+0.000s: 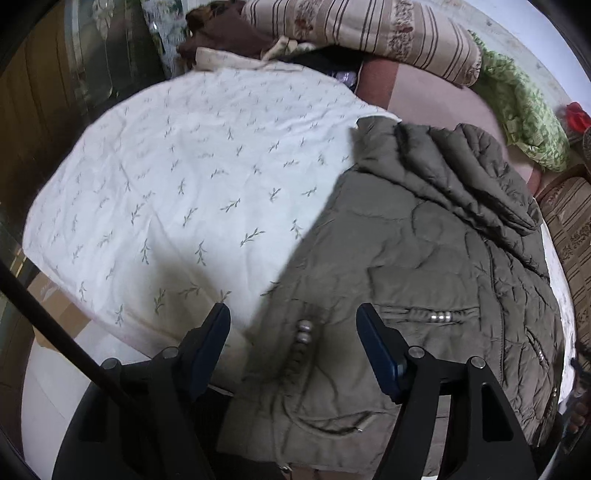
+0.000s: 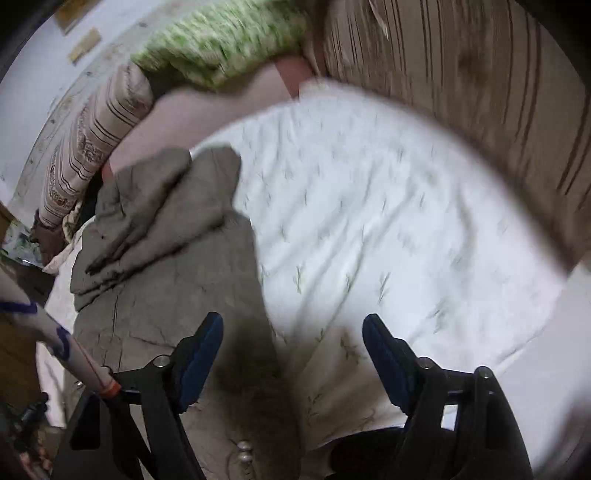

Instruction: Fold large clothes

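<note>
An olive quilted jacket lies on a white leaf-print bedsheet, its hood bunched at the far end. My left gripper is open just above the jacket's near hem, with silver snaps between the fingers. In the right wrist view the jacket lies left of centre on the sheet. My right gripper is open over the jacket's right edge, holding nothing. That view is motion-blurred.
Striped pillows and a green knitted blanket lie at the head of the bed. A striped cushion borders the sheet on the right. The bed's left edge drops to the floor. A dark cabinet stands beyond.
</note>
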Action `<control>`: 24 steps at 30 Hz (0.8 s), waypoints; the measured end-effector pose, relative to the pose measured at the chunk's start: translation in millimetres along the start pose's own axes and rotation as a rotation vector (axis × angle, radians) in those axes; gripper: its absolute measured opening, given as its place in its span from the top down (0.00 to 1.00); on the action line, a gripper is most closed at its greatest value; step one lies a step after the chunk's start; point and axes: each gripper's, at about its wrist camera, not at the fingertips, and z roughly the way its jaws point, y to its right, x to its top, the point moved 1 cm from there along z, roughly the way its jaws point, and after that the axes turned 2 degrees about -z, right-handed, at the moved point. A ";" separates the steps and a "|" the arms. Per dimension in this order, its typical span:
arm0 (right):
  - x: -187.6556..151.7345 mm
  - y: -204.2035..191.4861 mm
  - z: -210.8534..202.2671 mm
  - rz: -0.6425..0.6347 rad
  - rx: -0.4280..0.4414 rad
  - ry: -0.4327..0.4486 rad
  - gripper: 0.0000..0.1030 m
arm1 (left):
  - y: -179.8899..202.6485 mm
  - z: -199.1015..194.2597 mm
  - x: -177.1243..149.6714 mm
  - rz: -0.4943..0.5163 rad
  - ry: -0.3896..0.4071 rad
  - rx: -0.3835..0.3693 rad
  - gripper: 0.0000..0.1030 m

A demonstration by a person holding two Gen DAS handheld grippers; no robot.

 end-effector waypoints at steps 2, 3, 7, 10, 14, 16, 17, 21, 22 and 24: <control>-3.6 9.5 15.5 0.057 0.100 -0.044 0.24 | -6.9 10.7 4.5 -0.013 -0.036 -0.021 0.32; -6.2 12.2 21.8 0.086 0.151 -0.053 0.24 | -9.5 15.6 6.9 -0.025 -0.053 -0.039 0.32; -14.1 8.9 43.3 0.122 0.256 -0.088 0.24 | -20.5 39.1 22.0 -0.087 -0.124 -0.145 0.32; -14.2 3.4 60.2 0.134 0.310 -0.135 0.24 | -23.4 59.5 33.7 -0.128 -0.174 -0.223 0.32; -14.7 -1.5 67.6 0.130 0.338 -0.165 0.24 | -19.8 93.6 38.0 -0.139 -0.277 -0.273 0.32; -16.2 -2.4 67.6 0.134 0.377 -0.185 0.24 | -15.6 94.5 37.3 -0.113 -0.270 -0.260 0.32; -19.9 -2.0 68.3 0.154 0.424 -0.209 0.24 | -10.8 89.6 35.6 -0.081 -0.263 -0.260 0.32; -31.8 1.5 61.7 0.221 0.534 -0.249 0.24 | -4.8 74.1 19.3 -0.072 -0.291 -0.423 0.32; -35.9 2.7 59.0 0.241 0.567 -0.261 0.24 | -4.8 69.5 14.0 -0.068 -0.286 -0.432 0.32; -40.6 2.5 52.8 0.241 0.586 -0.267 0.24 | -7.2 63.8 4.4 -0.079 -0.290 -0.457 0.32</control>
